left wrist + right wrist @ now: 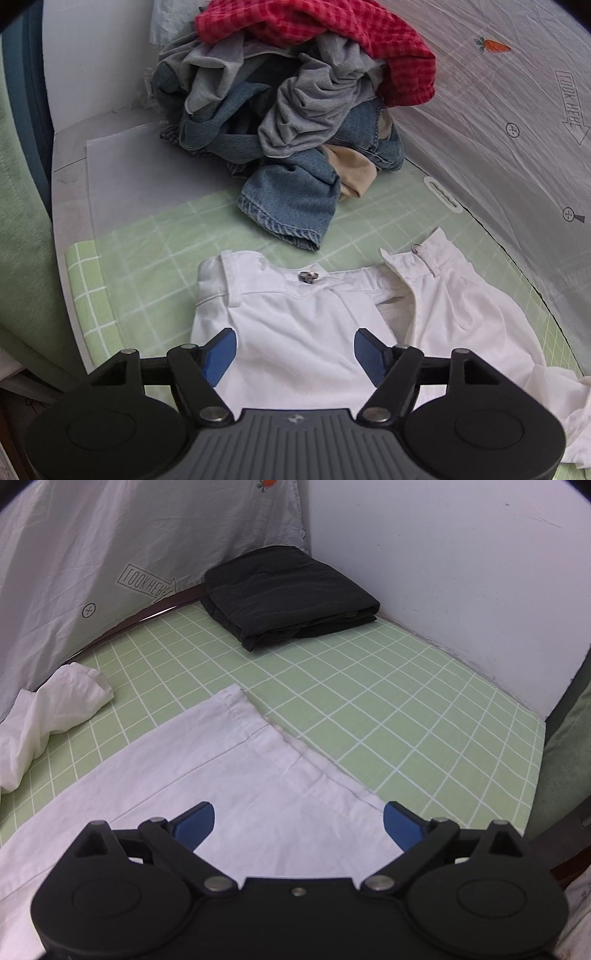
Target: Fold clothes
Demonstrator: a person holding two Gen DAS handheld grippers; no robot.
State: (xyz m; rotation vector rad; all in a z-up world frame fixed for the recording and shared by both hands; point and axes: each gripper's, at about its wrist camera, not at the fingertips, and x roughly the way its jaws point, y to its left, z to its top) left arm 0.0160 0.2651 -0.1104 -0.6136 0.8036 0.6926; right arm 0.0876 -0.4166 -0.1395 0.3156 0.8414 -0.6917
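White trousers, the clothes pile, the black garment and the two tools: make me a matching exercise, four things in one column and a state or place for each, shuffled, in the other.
Things
1. white trousers
2. clothes pile
3. black garment
4. left tool and right tool

States
A. folded, by the wall
B. open, holding nothing
C. spread on the green checked mat, waistband undone
D. heaped unfolded, red checked cloth on top

Pairs: 1-C, 2-D, 3-A, 4-B
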